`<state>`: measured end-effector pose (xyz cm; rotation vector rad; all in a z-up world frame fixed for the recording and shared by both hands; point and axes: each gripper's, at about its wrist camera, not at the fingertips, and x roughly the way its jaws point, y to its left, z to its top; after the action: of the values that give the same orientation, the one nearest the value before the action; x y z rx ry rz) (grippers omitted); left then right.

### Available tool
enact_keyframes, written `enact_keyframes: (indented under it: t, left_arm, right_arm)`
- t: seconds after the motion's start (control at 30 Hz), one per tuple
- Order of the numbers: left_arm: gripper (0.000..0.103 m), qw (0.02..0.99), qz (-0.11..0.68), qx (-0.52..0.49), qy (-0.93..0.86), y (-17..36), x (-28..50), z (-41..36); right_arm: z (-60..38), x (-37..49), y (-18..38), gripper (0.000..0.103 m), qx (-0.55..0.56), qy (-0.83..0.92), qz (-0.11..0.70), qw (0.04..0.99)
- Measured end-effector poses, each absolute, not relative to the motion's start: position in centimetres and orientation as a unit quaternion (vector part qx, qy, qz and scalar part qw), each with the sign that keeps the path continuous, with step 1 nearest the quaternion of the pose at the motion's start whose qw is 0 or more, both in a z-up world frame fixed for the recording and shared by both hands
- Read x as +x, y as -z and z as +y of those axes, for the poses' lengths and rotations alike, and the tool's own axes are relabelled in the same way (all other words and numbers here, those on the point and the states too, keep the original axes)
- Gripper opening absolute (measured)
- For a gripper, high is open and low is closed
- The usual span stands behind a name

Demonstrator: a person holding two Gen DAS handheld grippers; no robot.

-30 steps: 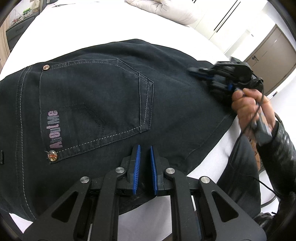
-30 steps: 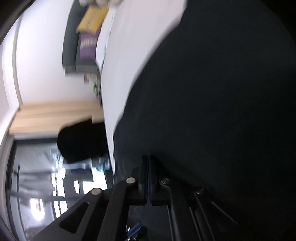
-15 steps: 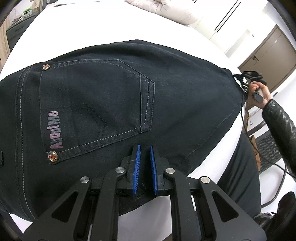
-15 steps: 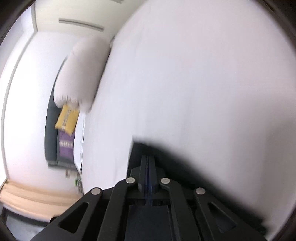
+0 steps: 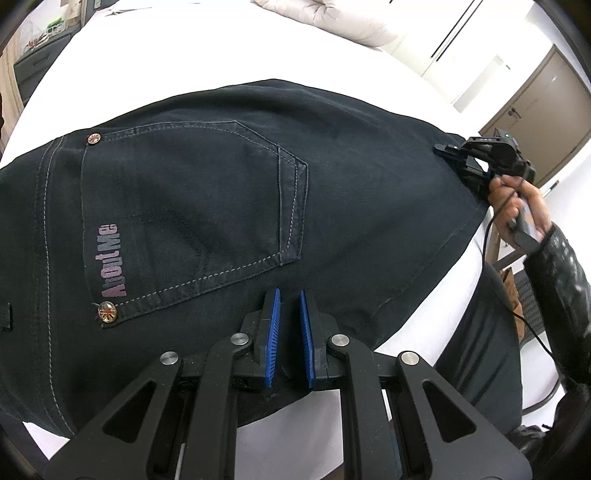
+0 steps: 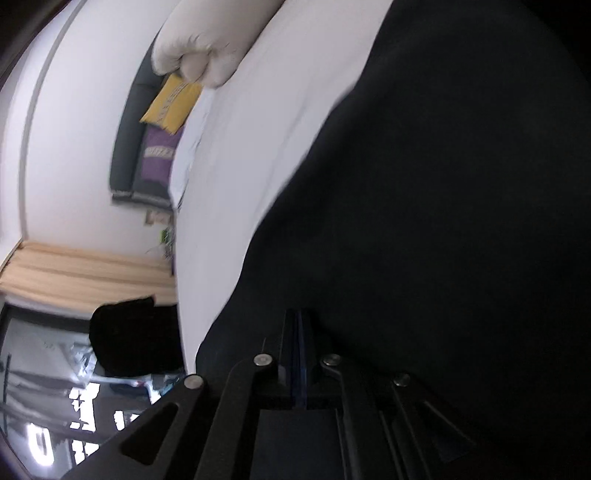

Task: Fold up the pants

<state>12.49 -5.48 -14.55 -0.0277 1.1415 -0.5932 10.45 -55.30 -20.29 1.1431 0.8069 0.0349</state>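
Dark denim pants (image 5: 351, 192) lie flat on a white bed (image 5: 192, 55), back pocket with "AboutMe" lettering (image 5: 110, 266) up. My left gripper (image 5: 288, 299) hovers over the pants' near edge, its blue pads a small gap apart with nothing between them. My right gripper (image 5: 448, 151) is at the pants' far right edge, held by a hand. In the right wrist view the right gripper (image 6: 297, 317) has its pads pressed together over the dark fabric (image 6: 443, 221); whether cloth is pinched cannot be seen.
A white pillow (image 5: 332, 18) lies at the head of the bed. A brown door (image 5: 535, 96) and white wall are at the right. The right wrist view shows a dark sofa with yellow (image 6: 171, 103) and purple cushions, and curtains (image 6: 81, 273).
The right gripper swung away off the pants' right edge half a second ago and has come back to that edge. The left gripper has stayed put.
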Motion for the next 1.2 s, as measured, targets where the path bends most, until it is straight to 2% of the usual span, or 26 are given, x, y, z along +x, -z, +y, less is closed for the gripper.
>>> enact_keyframes:
  t: [0.13,0.3,0.47,0.53,0.63,0.67,0.8,0.83,0.93,1.0,1.1,1.2]
  left_arm:
    - [0.011,0.806,0.523,0.013,0.276,12.0,12.9,-6.8]
    - [0.011,0.813,0.481,-0.004,0.329,8.1,17.6,-11.2]
    - [0.011,0.791,0.502,0.014,0.349,11.4,25.2,-17.4]
    - [0.011,0.798,0.519,0.016,0.305,13.7,27.9,-16.5]
    - [0.010,0.779,0.539,-0.107,0.302,16.2,29.5,-11.1]
    - [0.007,0.787,0.535,-0.109,0.286,16.3,29.3,-9.7]
    - [0.008,0.812,0.517,-0.123,0.241,15.2,26.8,-4.9]
    - [0.008,0.818,0.515,-0.121,0.227,15.0,25.9,-4.0]
    - [0.008,0.831,0.502,-0.125,0.204,13.8,23.2,-2.1]
    - [0.008,0.839,0.497,-0.114,0.188,13.3,21.6,-1.3]
    - [0.008,0.843,0.502,-0.095,0.168,13.4,20.0,-0.4]
    - [0.008,0.840,0.499,-0.123,0.175,14.0,19.5,1.3]
  right_arm:
    - [-62.8,8.5,22.2,0.000,0.584,0.024,0.333,0.739]
    - [-63.2,8.7,21.6,0.000,0.518,0.053,0.346,0.780]
    - [-64.1,9.0,22.2,0.000,0.519,0.044,0.339,0.783]
    - [-64.0,9.7,22.1,0.000,0.514,0.039,0.344,0.785]
    - [-63.4,10.8,21.5,0.000,0.503,0.038,0.348,0.790]
    - [-63.2,11.0,21.3,0.000,0.498,0.039,0.349,0.793]
    - [-61.2,12.1,18.8,0.000,0.466,0.068,0.375,0.798]
    - [-60.0,12.8,17.7,0.004,0.461,0.066,0.382,0.798]
    - [-54.1,13.9,14.8,0.004,0.451,-0.028,0.381,0.806]
    - [-46.9,15.6,13.9,0.004,0.418,-0.116,0.414,0.800]
    - [-37.1,18.1,15.1,0.004,0.398,-0.217,0.460,0.763]
    - [-30.6,20.5,18.4,0.004,0.391,-0.242,0.514,0.724]
